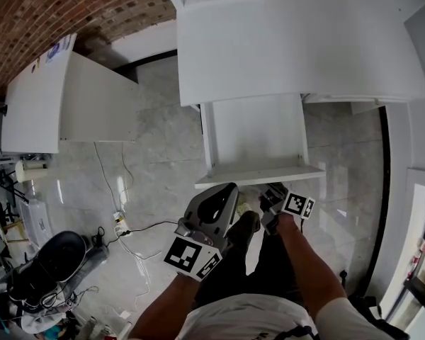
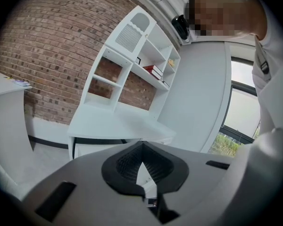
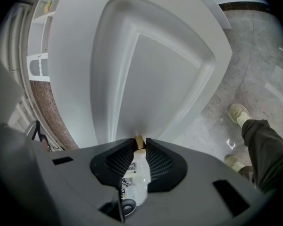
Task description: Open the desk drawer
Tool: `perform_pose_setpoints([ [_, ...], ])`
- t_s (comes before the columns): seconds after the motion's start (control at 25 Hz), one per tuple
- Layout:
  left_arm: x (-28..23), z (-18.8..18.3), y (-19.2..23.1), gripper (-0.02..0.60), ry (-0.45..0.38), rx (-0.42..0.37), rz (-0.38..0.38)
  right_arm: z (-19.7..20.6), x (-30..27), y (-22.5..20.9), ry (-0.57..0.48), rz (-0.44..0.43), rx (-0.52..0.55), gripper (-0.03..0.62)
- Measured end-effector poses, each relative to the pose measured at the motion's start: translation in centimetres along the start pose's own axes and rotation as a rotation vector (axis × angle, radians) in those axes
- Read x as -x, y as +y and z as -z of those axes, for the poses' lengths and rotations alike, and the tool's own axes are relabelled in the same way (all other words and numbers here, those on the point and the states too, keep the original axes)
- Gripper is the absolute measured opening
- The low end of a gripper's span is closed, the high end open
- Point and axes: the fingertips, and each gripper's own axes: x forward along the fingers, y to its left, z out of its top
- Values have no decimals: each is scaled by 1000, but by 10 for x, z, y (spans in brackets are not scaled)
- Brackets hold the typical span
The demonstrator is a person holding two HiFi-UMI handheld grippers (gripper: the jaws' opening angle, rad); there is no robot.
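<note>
White bench on marble floor, with its drawer projecting past the bench's front edge. Right tongs clamped on the drawer's knob; left tongs closed together, empty.

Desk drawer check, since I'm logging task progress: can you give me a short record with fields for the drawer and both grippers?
drawer: drawer stands open, pulled out from under the desk
contents: none seen, the inside looks bare white
knob: small tan knob on the drawer front
right gripper: right gripper has its jaws closed on the knob
left gripper: left gripper has its jaws together, holds nothing and is held back from the drawer
</note>
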Motion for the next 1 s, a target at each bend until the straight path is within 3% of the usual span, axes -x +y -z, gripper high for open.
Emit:
perform_pose_setpoints([
  [0.4,7,2,-8,11,4,-1,6,8,6,0,-2,-20,-41,80],
  [0.68,8,-3,-14,11,-10,7,14,21,22,5,72,-13,-35,81],
  [1.0,17,-24,-24,11,-23,0,28,30,54,77,160,-109,62,48],
])
